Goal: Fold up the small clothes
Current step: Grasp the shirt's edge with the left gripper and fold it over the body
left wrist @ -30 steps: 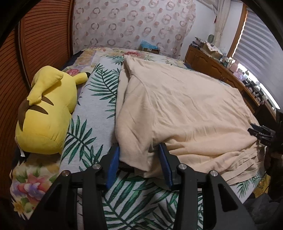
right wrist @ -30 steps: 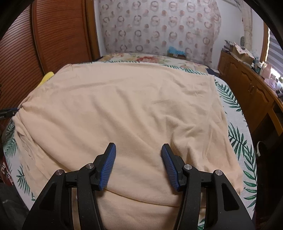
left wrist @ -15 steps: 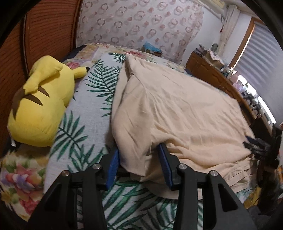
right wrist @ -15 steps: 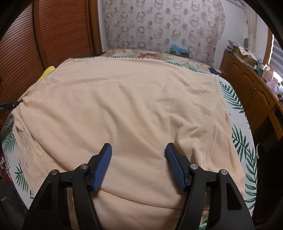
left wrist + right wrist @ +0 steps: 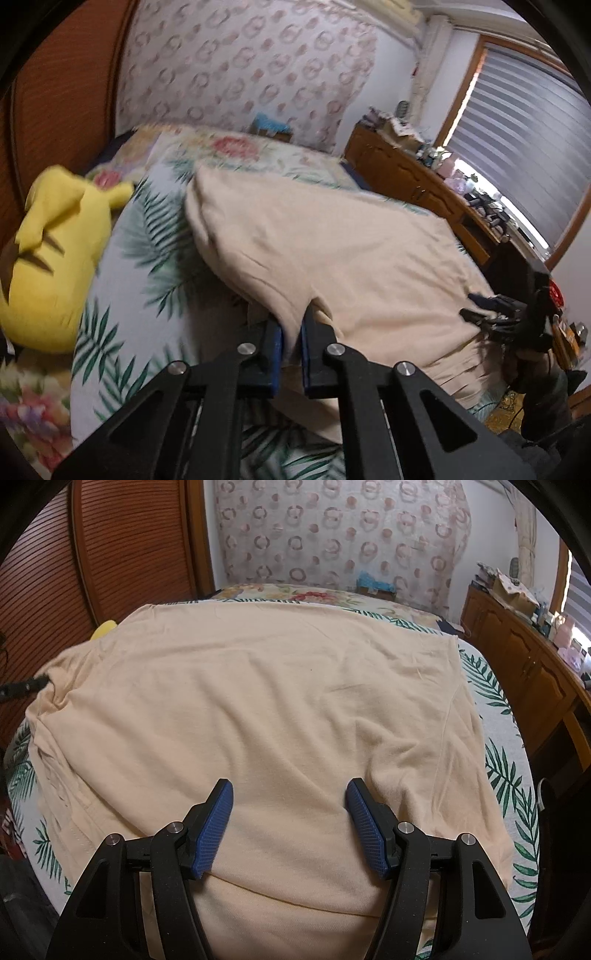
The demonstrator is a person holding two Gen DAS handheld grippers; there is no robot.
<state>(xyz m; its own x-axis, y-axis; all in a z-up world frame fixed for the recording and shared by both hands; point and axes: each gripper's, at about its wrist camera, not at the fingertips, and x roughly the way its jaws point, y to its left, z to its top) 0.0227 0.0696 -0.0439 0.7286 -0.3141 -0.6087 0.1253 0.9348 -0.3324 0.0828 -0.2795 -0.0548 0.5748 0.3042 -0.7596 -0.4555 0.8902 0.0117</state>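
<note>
**Left edge of the shirt gripped, first fold about to start**

At the far left of the bed, a yellow plush toy lies on the leaf-print cover, apart from the work. The cream shirt is spread flat across the middle of the bed, hem toward the near side. The left tongs have just closed on its left edge and pinch a ridge of cloth between the blue pads; in the right wrist view the fabric puckers toward that grip point at the left margin. Further right, the right tongs hover over the near part of the shirt with jaws apart, having just widened a little; nothing is between them that they press on.

Judged from this, the step in hand is the first lengthwise fold. The next move likely calls for the right tongs to take a matching hold, so the side can be carried rightward evenly without bunching
</note>
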